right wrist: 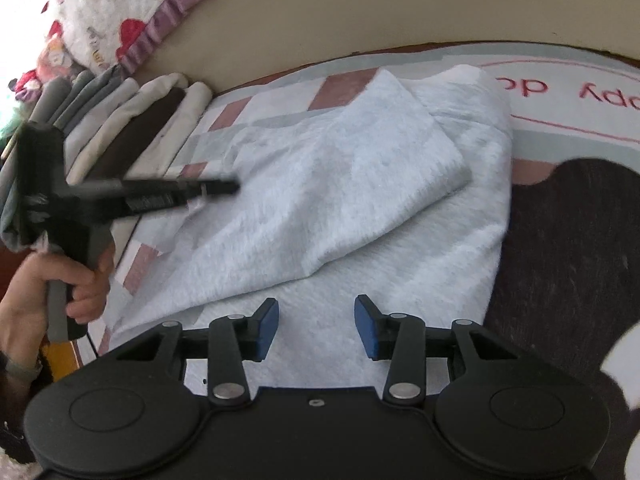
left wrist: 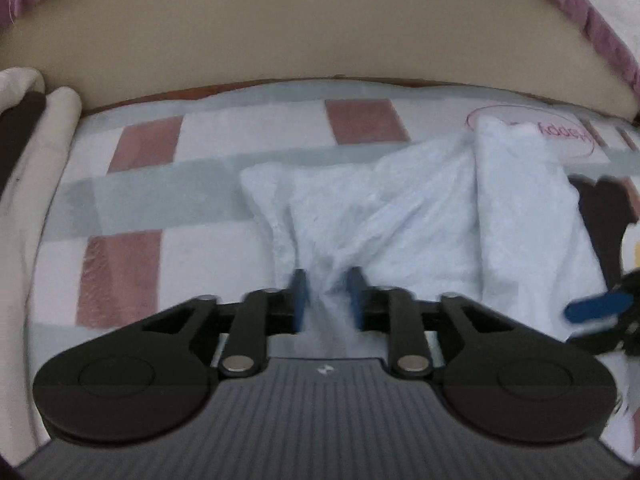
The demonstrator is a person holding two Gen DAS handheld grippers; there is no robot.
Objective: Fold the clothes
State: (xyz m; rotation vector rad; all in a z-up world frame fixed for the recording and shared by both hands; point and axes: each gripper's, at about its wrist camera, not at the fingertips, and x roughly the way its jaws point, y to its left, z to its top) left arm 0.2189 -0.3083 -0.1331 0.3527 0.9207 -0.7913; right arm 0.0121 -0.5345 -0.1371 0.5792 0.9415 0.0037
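A pale blue garment (left wrist: 400,208) lies partly folded on a checked mat (left wrist: 168,200). My left gripper (left wrist: 328,292) is shut on a bunched edge of the garment, which runs between its blue pads and is pulled taut. In the right wrist view the same garment (right wrist: 340,184) has one flap folded over. My right gripper (right wrist: 316,328) is open and empty just above the garment's near edge. The left gripper also shows in the right wrist view (right wrist: 224,188), held by a hand at the garment's left corner.
A stack of folded clothes (right wrist: 132,128) lies at the left of the mat. A dark brown patch of the mat (right wrist: 568,264) is at the right. A beige wall (left wrist: 320,32) and a quilt with a purple trim (right wrist: 120,12) stand behind.
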